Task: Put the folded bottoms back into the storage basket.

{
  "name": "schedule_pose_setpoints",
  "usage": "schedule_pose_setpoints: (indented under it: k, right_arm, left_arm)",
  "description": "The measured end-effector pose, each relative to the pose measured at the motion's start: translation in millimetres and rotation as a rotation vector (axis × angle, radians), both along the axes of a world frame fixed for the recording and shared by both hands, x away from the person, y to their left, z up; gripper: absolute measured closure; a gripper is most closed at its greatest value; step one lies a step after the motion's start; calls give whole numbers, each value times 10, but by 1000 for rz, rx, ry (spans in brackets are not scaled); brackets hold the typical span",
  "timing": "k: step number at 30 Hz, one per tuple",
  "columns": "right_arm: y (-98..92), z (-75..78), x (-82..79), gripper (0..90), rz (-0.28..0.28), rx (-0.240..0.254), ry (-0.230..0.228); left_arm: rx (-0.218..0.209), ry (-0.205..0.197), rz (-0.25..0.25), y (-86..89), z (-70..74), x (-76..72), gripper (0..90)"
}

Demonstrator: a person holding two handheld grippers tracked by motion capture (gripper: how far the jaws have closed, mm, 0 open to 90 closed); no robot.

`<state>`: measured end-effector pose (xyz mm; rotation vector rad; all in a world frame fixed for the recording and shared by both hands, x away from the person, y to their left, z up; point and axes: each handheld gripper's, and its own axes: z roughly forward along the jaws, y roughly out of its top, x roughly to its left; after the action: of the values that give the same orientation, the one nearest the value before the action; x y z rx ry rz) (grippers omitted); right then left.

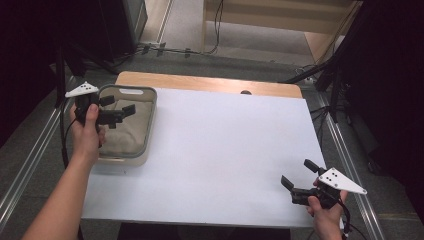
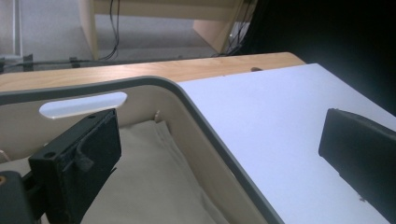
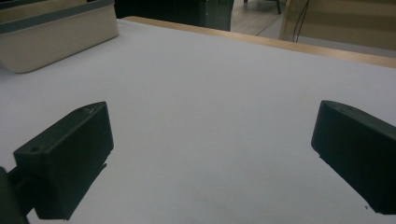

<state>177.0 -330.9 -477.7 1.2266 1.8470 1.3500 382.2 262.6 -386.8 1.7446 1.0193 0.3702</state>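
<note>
One beige cloth (image 1: pixel 126 131) in bin (image 1: pixel 150 131), apparently below gaping left gripper (image 1: pixel 119 106)

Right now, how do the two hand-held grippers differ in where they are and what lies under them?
The left gripper hangs over the beige bin with folded cloth beneath its jaws; the right gripper sits low over the bare white table. The left is at the far left corner, the right near the front right edge. Both stand open, holding nothing.
</note>
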Motion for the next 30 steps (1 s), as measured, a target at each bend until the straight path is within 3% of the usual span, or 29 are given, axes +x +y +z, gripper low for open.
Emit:
schedule_pose_setpoints:
  k: [2, 9, 17, 23, 30]
  right_arm:
    - [-13, -1, 4, 0, 1, 1, -4]
    - [-34, 14, -2, 0, -6, 7, -7]
    - [-51, 9, -8, 0, -9, 9, -8]
    - [-45, -8, -17, 0, -4, 5, -2]
    - [-59, -35, -22, 0, -9, 8, -2]
  left_arm:
    - [24, -25, -7, -20, -12, -122, 0]
    - [-31, -100, -55, -114, -81, -548, 0]
    - [-18, -150, -93, -265, -291, -981, 0]
    - [-31, -176, -115, -364, -479, -1227, 0]
    - [0, -194, -116, -421, -625, -1447, 0]
